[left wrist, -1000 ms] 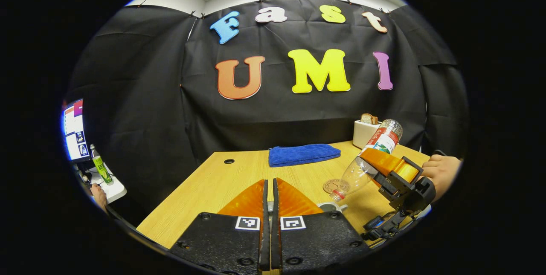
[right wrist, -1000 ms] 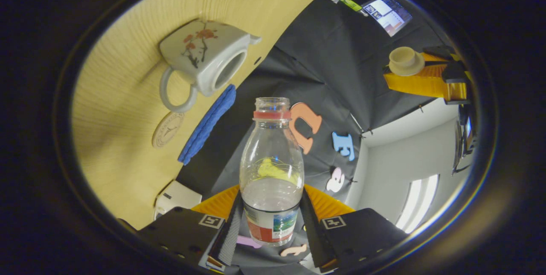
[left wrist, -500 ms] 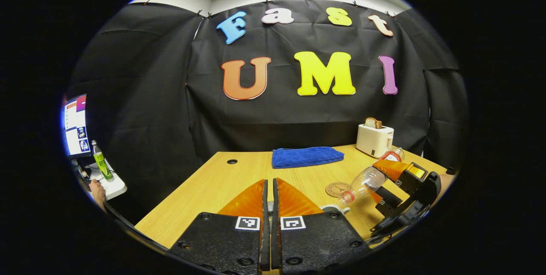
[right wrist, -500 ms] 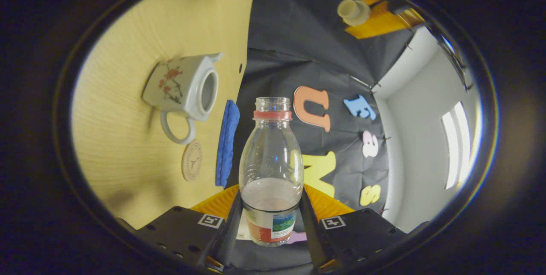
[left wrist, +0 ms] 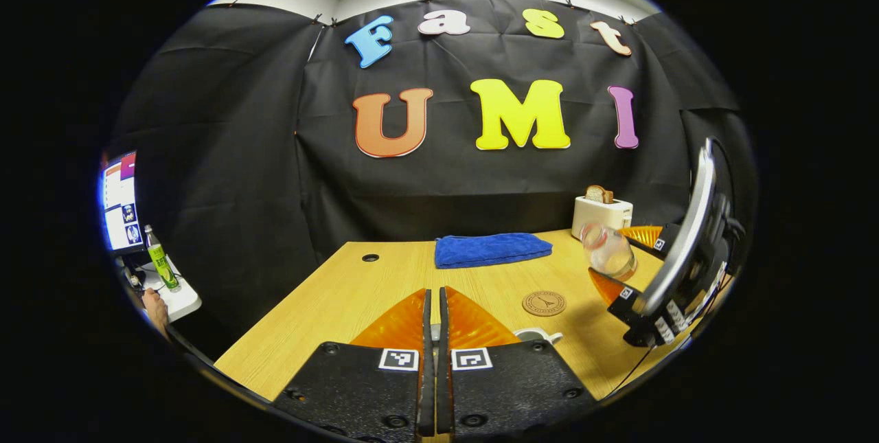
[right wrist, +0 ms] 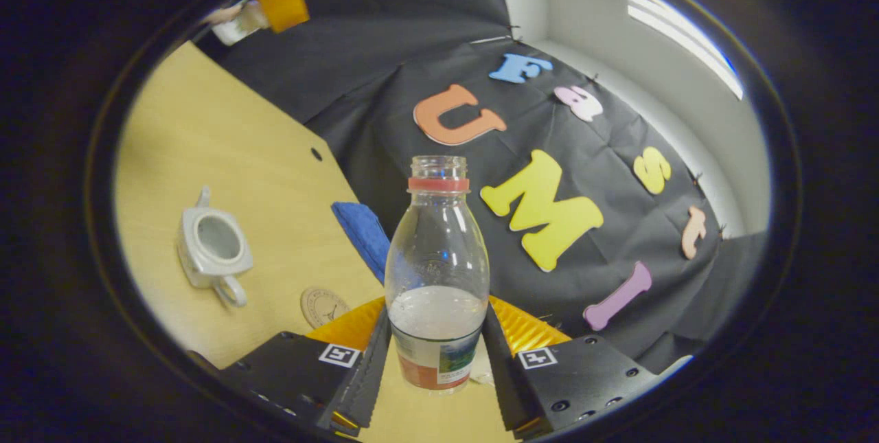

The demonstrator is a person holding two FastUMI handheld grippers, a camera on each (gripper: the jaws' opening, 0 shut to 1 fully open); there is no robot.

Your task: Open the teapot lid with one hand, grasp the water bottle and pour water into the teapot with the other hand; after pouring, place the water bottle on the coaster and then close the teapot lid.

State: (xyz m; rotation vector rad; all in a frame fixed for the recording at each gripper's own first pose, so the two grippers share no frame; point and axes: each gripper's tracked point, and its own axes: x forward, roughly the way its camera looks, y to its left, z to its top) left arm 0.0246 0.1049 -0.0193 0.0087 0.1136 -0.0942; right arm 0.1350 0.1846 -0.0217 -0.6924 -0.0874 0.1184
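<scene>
The right gripper clamps the bottle low between its jaws; part-full, thin-walled, probably slippery, so a low grip suits.

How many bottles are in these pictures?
2. A clear water bottle is held between the right gripper's fingers; a small green bottle stands on a side desk beyond the table. Others may be hidden.

Left view level, right view tilted, sharing table

Blue towel on wooden table, toaster — bread inside — monitor beside
</scene>
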